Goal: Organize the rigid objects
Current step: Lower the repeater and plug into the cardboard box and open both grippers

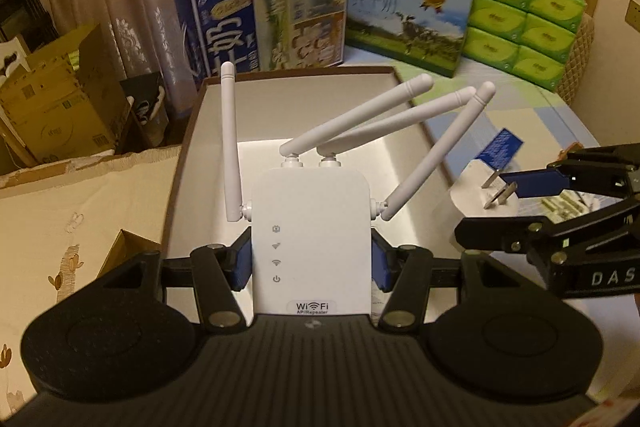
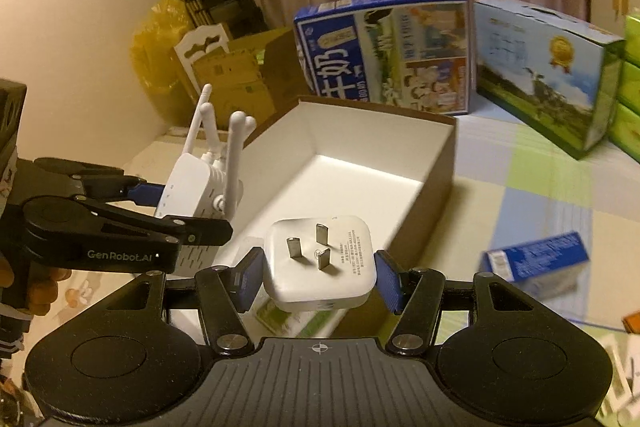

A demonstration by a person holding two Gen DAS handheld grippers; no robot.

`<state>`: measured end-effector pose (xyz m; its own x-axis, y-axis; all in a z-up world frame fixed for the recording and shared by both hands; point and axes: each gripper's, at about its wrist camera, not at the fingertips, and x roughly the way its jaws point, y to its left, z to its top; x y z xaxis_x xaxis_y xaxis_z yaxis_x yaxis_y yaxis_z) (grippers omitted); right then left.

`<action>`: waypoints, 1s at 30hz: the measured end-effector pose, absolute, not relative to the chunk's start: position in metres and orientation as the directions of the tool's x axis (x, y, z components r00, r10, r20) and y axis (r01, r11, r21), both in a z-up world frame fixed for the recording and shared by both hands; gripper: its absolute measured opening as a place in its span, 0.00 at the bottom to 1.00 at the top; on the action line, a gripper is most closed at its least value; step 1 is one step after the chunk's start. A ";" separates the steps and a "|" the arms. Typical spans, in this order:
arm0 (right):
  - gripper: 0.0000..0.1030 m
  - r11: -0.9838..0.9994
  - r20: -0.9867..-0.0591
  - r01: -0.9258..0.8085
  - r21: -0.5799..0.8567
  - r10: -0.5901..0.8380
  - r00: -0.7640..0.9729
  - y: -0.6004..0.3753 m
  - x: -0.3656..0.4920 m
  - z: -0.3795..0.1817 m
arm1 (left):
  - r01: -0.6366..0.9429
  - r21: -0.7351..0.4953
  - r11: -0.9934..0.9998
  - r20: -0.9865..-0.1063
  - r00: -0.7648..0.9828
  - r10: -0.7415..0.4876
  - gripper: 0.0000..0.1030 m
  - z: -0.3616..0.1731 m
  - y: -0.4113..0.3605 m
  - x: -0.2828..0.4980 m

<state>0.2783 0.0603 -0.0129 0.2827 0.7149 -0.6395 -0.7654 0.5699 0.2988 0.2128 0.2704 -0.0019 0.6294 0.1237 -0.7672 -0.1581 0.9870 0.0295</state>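
With left gripper (image 1: 311, 263) pinching the repeater (image 1: 310, 239) and right gripper (image 2: 316, 279) the plug (image 2: 320, 263) over the box (image 2: 436, 167), antennas may snag its rim.

Open box (image 2: 436, 163) bare inside; milk cartons (image 1: 272, 15) wall off its far side

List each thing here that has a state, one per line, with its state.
Repeater: held in left gripper, antennas raised.
Plug: held in right gripper, prongs up.
Box: open, nothing visible inside.
Milk cartons: closed, standing behind box.
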 end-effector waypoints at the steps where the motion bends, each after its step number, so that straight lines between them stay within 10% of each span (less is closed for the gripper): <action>1: 0.54 0.574 -0.648 -0.766 0.289 0.707 0.285 0.071 0.281 -0.015 | -0.153 0.031 0.988 -0.773 0.623 0.121 0.50 -0.005 0.277 0.218; 30: 0.54 0.493 -0.836 -0.870 0.014 0.483 0.261 0.186 0.381 -0.089 | -0.014 0.001 1.000 -0.898 0.440 0.007 0.50 -0.099 0.346 0.354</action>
<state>0.3812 0.1855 -0.0892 0.2608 0.4832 -0.8358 -0.8699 0.4931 0.0137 0.3539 0.3457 -0.0990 0.4400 0.0075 -0.8980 -0.0144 0.9999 0.0012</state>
